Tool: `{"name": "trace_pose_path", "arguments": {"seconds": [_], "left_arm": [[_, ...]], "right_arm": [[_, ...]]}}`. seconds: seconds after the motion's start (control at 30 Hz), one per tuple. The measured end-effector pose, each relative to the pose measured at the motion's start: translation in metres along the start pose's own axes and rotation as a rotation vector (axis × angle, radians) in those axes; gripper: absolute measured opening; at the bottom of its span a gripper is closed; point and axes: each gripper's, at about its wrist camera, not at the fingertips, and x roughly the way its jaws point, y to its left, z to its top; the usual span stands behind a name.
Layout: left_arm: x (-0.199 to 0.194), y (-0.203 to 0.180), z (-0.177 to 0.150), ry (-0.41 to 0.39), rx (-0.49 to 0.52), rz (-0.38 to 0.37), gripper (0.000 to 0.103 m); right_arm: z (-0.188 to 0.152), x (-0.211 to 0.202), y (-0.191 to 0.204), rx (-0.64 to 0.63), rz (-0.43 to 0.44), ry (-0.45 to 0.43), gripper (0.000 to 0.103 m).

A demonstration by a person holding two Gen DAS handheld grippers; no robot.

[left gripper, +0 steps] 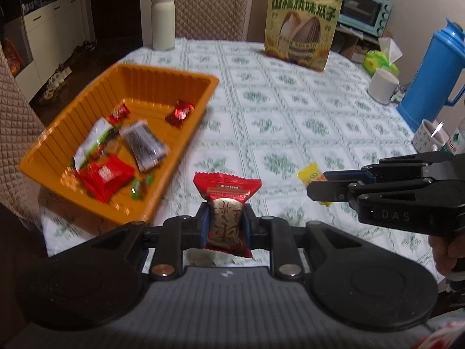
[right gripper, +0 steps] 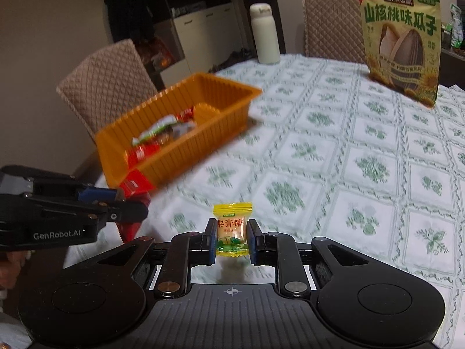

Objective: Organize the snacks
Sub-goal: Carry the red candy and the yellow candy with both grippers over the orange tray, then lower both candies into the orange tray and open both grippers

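Observation:
My left gripper is shut on a red and gold snack packet, held above the table just right of the orange tray. The tray holds several wrapped snacks, among them a red packet and a grey packet. My right gripper is shut on a small yellow candy above the tablecloth. In the left wrist view the right gripper shows at the right with the yellow candy. In the right wrist view the left gripper shows at the left beside the tray.
A large sunflower seed bag stands at the far side of the table. A white bottle, a blue jug, a white cup and a mug stand near the edges. Quilted chairs surround the table.

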Motion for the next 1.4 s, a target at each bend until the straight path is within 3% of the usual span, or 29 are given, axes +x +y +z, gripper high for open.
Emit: {"name": "trace_pose_path", "arguments": {"seconds": [0.27,0.67,1.4], "left_arm": [[-0.016,0.036,0.034,-0.058,0.024,0.0,0.02],[-0.01,0.096,0.071,-0.089,0.033,0.031,0.02],[0.044,0.146,0.109,-0.044,0.036,0.011,0.02]], "right_arm": [[0.034,0.003,0.025,0.053,0.021,-0.066,0.021],[0.085,0.044,0.063,0.072,0.034,-0.116,0.021],[0.132,0.124,0.061,0.048,-0.066,-0.049,0.021]]}}
